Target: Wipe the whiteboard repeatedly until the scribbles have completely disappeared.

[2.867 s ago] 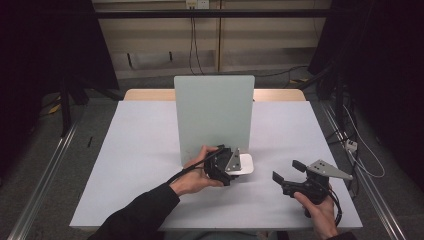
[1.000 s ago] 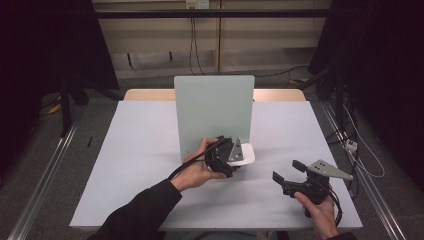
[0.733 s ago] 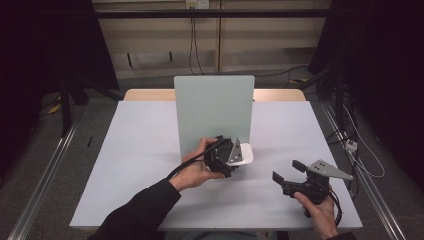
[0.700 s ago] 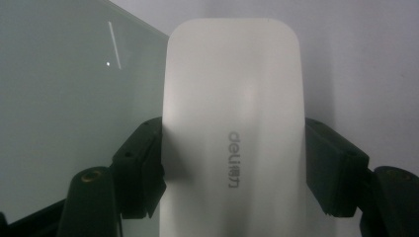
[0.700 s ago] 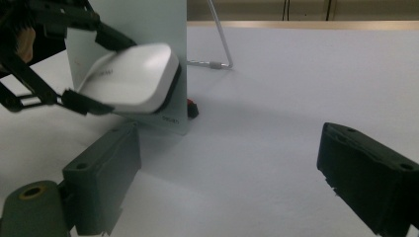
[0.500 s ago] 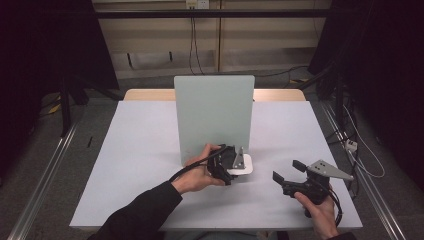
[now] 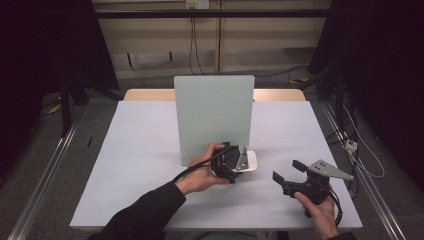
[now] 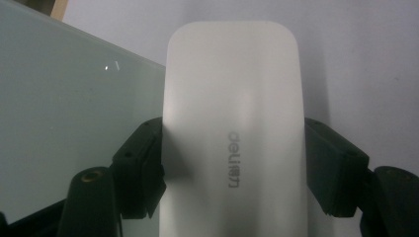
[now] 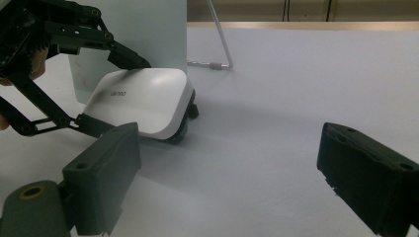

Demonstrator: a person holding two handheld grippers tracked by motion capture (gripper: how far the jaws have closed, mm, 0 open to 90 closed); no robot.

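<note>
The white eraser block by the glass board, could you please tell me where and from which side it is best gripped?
Grip the white eraser block across its two long, straight sides, coming in along its length from the near end. Its rounded top offers no hold. The left gripper already clamps it this way, one finger on each side.

Left claw (image 7: 239, 162) clamped; right claw (image 7: 286, 170) spread wide.
</note>
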